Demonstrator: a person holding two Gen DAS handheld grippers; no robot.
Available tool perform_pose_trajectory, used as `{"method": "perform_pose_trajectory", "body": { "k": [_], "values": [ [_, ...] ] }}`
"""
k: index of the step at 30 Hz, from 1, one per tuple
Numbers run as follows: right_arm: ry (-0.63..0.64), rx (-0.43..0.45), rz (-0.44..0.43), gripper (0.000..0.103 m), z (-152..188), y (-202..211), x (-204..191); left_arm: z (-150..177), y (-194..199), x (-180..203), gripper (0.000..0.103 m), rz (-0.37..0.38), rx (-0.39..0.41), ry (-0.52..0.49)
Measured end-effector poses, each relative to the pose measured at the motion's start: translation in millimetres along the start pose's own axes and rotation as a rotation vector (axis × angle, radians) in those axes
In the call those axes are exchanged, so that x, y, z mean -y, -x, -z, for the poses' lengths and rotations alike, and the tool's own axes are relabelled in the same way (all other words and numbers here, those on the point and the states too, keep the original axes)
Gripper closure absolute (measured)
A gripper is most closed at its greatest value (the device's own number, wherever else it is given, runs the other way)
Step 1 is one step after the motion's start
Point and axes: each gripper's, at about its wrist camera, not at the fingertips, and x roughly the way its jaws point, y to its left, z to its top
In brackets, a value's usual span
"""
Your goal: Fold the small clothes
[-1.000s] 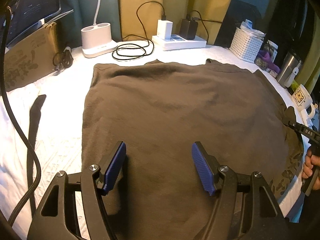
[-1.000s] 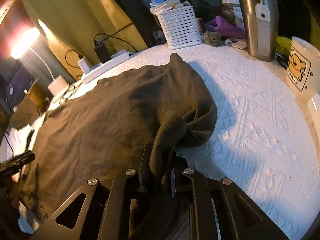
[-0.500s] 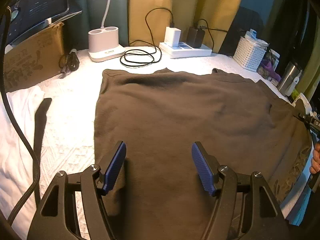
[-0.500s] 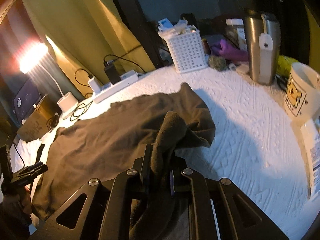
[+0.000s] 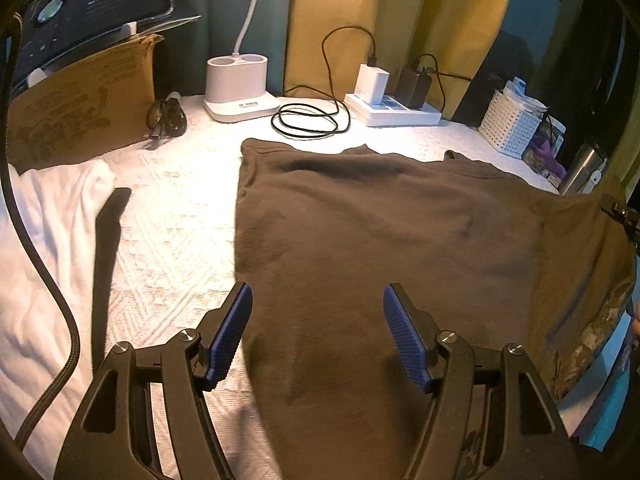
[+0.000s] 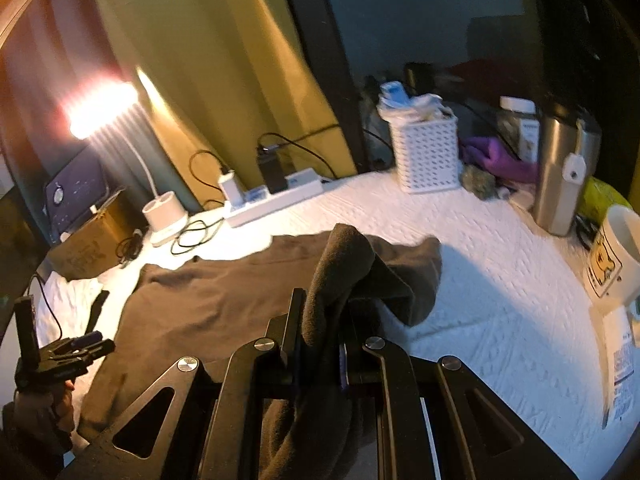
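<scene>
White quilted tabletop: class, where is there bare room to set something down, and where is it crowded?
Free: the strip between the brown shirt and the white cloth, and the patch between shirt, basket and mug. Crowded: the back edge, with lamp base, coiled cable, power strip.

The near edge of the brown garment (image 5: pixel 380 232) runs out of the left wrist view behind the left claw (image 5: pixel 318 336), so its hem cannot be seen. In the right wrist view the cloth bunched in the right claw (image 6: pixel 320 344) covers both pads, and how much of it is pinched cannot be told. The print on the garment's lifted side is too dim to read. The mug (image 6: pixel 616 256) is cut by the frame edge (only part of its picture shows). The text on the cardboard box (image 5: pixel 80 108) is illegible, and the contents of the white basket (image 6: pixel 426 156) are blurred.
</scene>
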Motion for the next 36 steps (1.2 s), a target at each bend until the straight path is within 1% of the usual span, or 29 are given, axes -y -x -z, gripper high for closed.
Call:
{"method": "perform_pose_trajectory", "body": {
  "k": [9,17,19,23,30,36],
  "values": [
    [0.095,0.004,-0.054,0.090,-11,-7,-59,3,11,-24,0.035,0.004,0.024,0.022],
    [0.181,-0.031,-0.127,0.090,-4,-20,-116,10,22,-46,0.035,0.015,0.036,0.054],
    [0.196,-0.039,-0.139,0.090,-1,-22,-128,11,27,-51,0.035,0.021,0.049,0.060],
    [0.225,-0.064,-0.170,0.090,10,-28,-154,13,35,-60,0.035,0.023,0.069,0.065],
    [0.299,-0.145,-0.218,0.090,44,-49,-200,20,45,-70,0.035,0.028,0.083,0.072],
    [0.384,-0.202,-0.231,0.090,72,-59,-233,27,53,-74,0.035,0.036,0.091,0.077]
  ]
}}
